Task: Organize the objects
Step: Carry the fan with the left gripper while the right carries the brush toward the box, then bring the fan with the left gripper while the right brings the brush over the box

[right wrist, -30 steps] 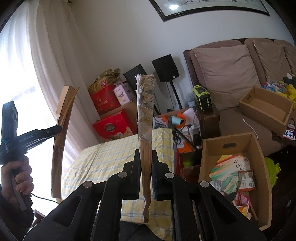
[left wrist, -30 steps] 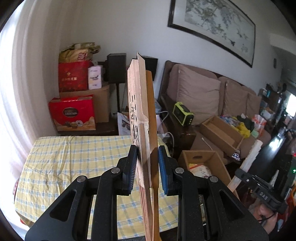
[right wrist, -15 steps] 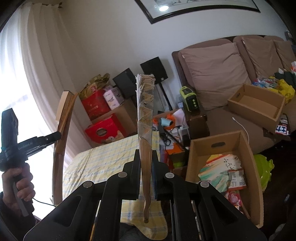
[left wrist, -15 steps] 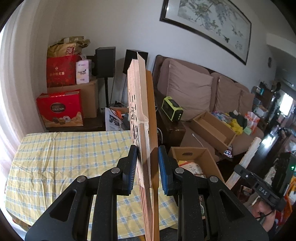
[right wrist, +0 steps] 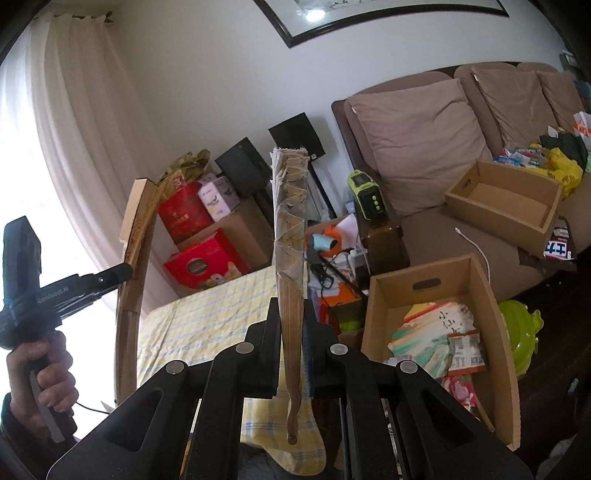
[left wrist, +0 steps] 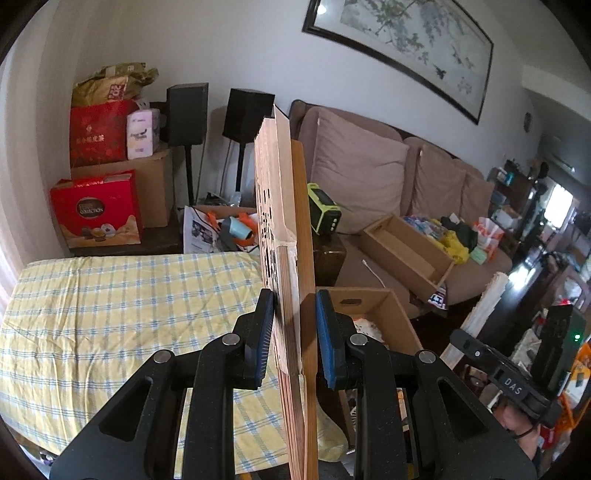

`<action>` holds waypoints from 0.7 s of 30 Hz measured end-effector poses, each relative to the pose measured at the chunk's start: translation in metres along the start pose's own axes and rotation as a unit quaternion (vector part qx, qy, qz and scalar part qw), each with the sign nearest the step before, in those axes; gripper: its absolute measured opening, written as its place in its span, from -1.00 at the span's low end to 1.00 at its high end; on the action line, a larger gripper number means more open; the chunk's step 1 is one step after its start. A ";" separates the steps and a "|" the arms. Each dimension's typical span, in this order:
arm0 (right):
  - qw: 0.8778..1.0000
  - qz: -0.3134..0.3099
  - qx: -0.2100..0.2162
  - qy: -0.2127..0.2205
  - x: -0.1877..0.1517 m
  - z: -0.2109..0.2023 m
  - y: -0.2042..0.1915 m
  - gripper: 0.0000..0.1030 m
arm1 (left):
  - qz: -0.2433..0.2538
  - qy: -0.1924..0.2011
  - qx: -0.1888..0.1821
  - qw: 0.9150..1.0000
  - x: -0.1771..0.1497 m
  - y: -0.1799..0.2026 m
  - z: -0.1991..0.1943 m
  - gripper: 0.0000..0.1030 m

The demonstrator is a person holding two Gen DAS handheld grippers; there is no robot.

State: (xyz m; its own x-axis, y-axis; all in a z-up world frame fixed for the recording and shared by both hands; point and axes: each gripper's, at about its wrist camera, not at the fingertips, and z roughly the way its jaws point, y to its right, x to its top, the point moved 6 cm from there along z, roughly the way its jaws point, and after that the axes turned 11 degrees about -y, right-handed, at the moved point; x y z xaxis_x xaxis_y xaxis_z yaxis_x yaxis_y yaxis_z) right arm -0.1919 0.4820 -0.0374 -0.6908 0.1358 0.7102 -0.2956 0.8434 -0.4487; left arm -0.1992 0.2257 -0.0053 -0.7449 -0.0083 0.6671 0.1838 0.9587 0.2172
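Left gripper [left wrist: 293, 332] clenches a folded wooden fan [left wrist: 284, 236], held upright over the yellow checked table [left wrist: 110, 295]. Right gripper [right wrist: 291, 354] clamps a second folded fan [right wrist: 290, 236], also upright, beside an open cardboard box [right wrist: 476, 295] holding packets.

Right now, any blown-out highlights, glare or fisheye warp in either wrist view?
Right wrist: the window behind the curtain is blown out white at left; a lamp glares off the framed painting. Left wrist: even light, a smaller glare spot on the painting. Both: corners vignetted black, edges bowed; the folded fan stays sharp.
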 end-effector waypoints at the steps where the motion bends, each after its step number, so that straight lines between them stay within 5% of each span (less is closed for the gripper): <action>1: 1.000 0.002 0.000 0.000 0.000 -0.001 0.002 -0.84 | 0.000 -0.002 -0.001 1.000 -0.001 0.001 0.001 -0.59; 21: 0.999 0.031 -0.013 0.012 0.004 -0.016 0.030 -0.83 | 0.023 -0.025 -0.014 0.999 -0.005 0.049 0.032 -0.59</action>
State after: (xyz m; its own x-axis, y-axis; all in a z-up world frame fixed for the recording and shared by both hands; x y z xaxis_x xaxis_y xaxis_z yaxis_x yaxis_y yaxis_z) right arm -0.1933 0.5164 -0.0397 -0.6910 0.2003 0.6945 -0.2354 0.8461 -0.4782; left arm -0.2073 0.2816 -0.0213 -0.7663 0.0498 0.6406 0.2349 0.9497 0.2072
